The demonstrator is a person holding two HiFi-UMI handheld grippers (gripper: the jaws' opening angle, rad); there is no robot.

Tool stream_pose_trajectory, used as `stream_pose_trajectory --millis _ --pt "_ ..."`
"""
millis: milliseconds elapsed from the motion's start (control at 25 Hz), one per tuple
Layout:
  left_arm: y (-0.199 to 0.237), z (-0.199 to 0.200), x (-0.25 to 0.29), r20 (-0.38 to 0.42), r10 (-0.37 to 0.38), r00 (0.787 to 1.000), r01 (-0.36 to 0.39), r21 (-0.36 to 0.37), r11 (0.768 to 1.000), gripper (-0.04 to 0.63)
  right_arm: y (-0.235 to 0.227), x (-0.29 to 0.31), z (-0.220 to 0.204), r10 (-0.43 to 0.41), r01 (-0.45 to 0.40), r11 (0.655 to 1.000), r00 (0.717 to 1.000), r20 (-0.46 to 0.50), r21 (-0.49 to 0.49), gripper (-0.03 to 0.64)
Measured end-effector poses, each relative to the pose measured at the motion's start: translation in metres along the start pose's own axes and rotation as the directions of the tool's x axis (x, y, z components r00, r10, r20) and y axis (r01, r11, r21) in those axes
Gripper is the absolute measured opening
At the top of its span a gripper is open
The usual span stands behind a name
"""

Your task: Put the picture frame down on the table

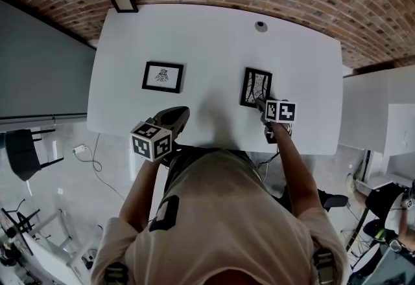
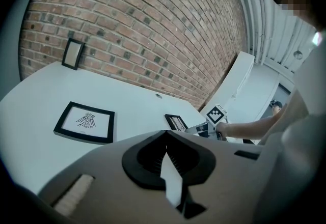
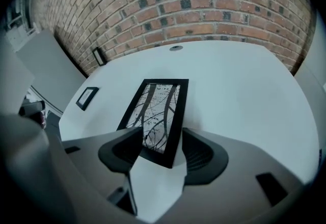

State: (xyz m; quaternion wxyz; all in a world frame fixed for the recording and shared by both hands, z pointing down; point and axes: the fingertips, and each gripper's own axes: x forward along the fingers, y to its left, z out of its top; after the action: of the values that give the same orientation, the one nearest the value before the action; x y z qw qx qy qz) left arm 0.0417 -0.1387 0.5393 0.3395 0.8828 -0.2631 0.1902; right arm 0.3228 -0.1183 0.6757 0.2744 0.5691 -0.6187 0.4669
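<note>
White worktop [image 1: 214, 31]; black picture frame [image 3: 158, 111] is pinched in right gripper [image 3: 160, 142] jaws, left gripper [image 2: 166, 141] jaws shut empty. Loosened early, it'd get dropped.

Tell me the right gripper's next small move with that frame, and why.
Probably ease the near end down flat before opening: the right gripper grips the picture frame across its width, its far end looks down on the table, the near end seems raised.
</note>
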Motion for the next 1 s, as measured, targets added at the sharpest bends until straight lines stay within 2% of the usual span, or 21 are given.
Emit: stream_pose_trajectory --millis 280,360,520,640,720,840,920,1000 --pt "0.011 0.008 -0.008 0.034 0.029 0.999 -0.029 -0.002 1.0 0.005 0.004 -0.02 0.011 -0.038 0.04 0.999 0.995 0.097 -0.017 0.21" --pt "0.013 0.01 -0.012 0.043 0.033 0.999 -0.033 0.0 0.999 0.005 0.012 -0.029 0.014 -0.022 0.025 1.0 0.991 0.129 -0.019 0.21" --pt "0.017 0.013 -0.019 0.057 0.044 0.997 -0.044 0.001 0.999 0.005 0.054 -0.052 0.03 0.126 -0.124 0.992 0.969 0.211 -0.023 0.21" --pt "0.022 0.013 -0.025 0.061 0.051 0.997 -0.051 0.003 0.999 0.005 0.1 -0.071 0.041 0.262 -0.25 0.965 0.932 0.252 -0.076 0.21" --pt "0.025 0.011 -0.03 0.065 0.056 0.996 -0.056 0.001 0.998 0.005 0.133 -0.082 0.044 0.355 -0.333 0.934 0.899 0.258 -0.128 0.201" --pt "0.028 0.009 -0.038 0.079 0.065 0.995 -0.065 0.0 0.998 0.005 0.175 -0.096 0.044 0.464 -0.422 0.884 0.849 0.253 -0.202 0.093" --pt "0.029 0.007 -0.045 0.088 0.066 0.994 -0.066 -0.004 0.998 0.005 0.193 -0.1 0.038 0.493 -0.441 0.864 0.837 0.236 -0.241 0.038" --pt "0.029 0.003 -0.052 0.094 0.065 0.993 -0.064 -0.01 0.998 0.005 0.208 -0.102 0.031 0.516 -0.458 0.848 0.829 0.216 -0.268 0.021"
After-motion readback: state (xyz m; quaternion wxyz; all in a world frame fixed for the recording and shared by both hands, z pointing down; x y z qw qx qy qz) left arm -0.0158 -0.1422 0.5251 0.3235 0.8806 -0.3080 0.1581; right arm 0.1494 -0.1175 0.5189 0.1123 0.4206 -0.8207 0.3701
